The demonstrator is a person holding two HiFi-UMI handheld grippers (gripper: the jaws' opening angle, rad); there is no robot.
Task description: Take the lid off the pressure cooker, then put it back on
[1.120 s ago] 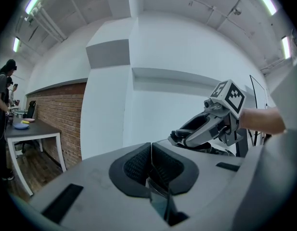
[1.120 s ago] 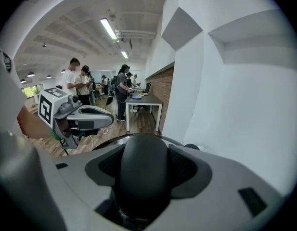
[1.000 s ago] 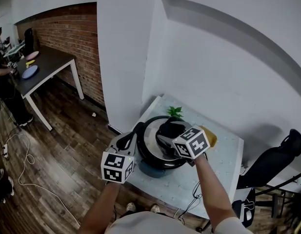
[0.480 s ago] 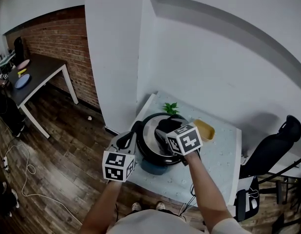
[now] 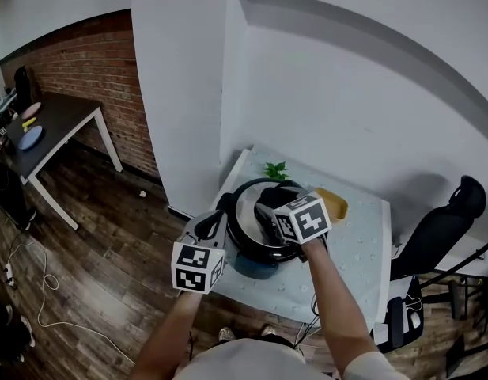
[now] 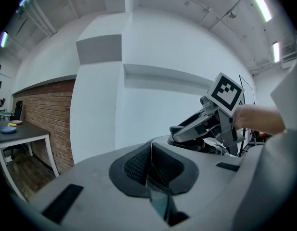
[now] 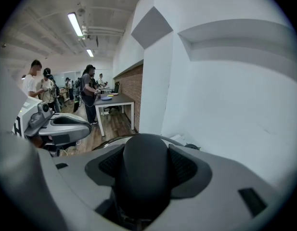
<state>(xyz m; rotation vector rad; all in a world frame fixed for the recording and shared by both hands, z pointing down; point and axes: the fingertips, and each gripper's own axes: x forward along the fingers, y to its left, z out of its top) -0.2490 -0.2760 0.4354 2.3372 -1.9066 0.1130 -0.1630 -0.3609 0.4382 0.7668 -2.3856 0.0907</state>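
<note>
Black-knobbed steel lid (image 5: 245, 214) pinched by right hand-held gripper (image 7: 141, 174); left hand-held gripper (image 6: 151, 170) pressed together.

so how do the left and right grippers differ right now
The right gripper is clamped on the rounded black lid handle, jaws held apart by it; the left gripper has jaws pressed together. The right sits over the silver cooker lid; the left is beside its left edge. Both are grey with black ribbed pads.

A shared office or lab workspace: brick wall (image 5: 77, 62), wood floor (image 5: 109, 244), strip lights (image 7: 75, 24) overhead, people (image 7: 88, 93) standing round a dark counter (image 5: 66, 117) far left of the left claw (image 5: 222, 208), office chair (image 5: 445, 236).
</note>
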